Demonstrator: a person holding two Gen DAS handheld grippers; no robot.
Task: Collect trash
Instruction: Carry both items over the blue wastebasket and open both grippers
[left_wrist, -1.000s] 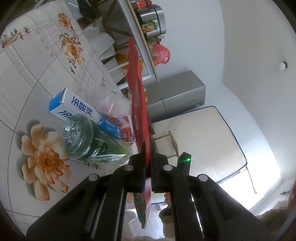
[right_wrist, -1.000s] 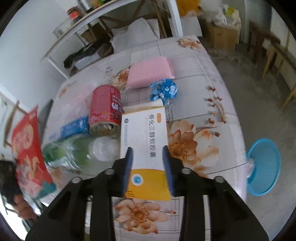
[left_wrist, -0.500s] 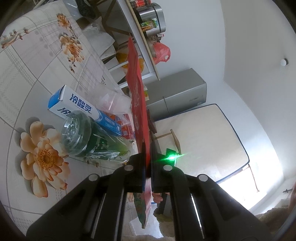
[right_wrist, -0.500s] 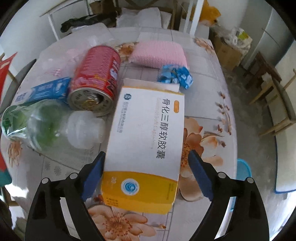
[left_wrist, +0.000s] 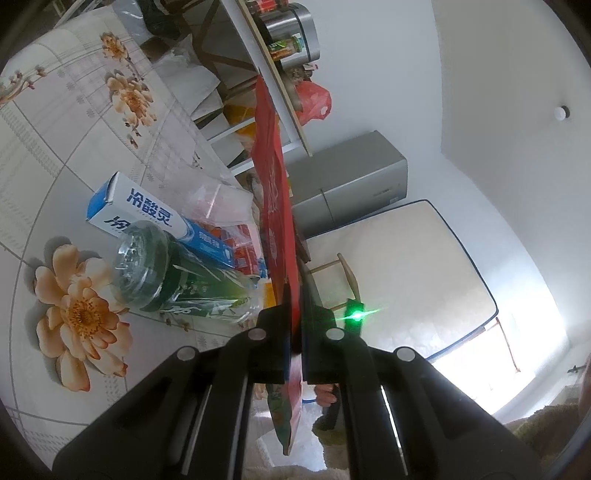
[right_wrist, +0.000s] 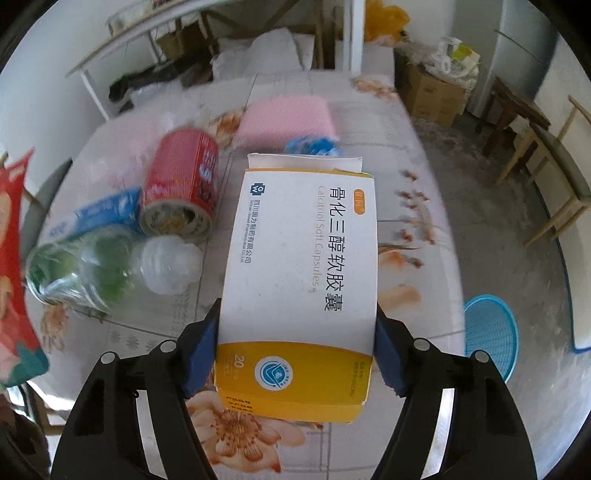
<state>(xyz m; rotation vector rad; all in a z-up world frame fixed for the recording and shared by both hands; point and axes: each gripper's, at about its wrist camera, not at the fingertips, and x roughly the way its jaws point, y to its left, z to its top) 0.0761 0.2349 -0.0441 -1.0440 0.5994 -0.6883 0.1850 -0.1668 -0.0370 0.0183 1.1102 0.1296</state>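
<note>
Right gripper (right_wrist: 297, 347) clamped on medicine box (right_wrist: 301, 266); left gripper (left_wrist: 294, 332) pinching red wrapper (left_wrist: 275, 192). Lift box straight off counter (right_wrist: 424, 229), clear of can (right_wrist: 181, 192) leftward.

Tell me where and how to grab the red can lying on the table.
Grip the red can across its round body, midway along, coming from above. It lies on its side, open end toward the right wrist camera, green bottle close beside it, so both ends are awkward.
</note>
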